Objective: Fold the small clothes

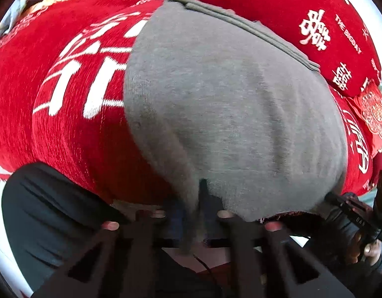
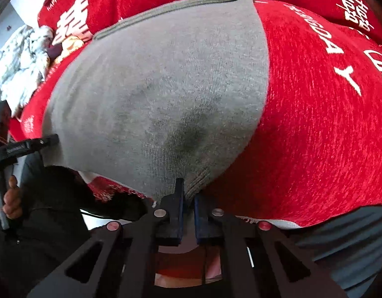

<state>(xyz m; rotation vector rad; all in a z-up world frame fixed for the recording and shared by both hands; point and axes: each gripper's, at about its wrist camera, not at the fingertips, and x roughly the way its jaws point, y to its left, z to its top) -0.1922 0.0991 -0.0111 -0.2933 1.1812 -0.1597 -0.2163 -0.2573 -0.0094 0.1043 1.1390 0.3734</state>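
A white patterned cloth [image 2: 22,59] is shown only in the right wrist view. The grey garment [image 1: 228,114] is spread flat on the red blanket [image 1: 74,139], its near edge pinched by the left gripper [image 1: 191,213] and the right gripper [image 2: 188,198], both held low.

Garment [image 1: 230,114] lies on the blanket [image 1: 74,134] — a claw [image 1: 192,198] at each near corner.

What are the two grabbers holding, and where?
Both hold the grey garment: left gripper and right gripper each pinch a near-edge corner.
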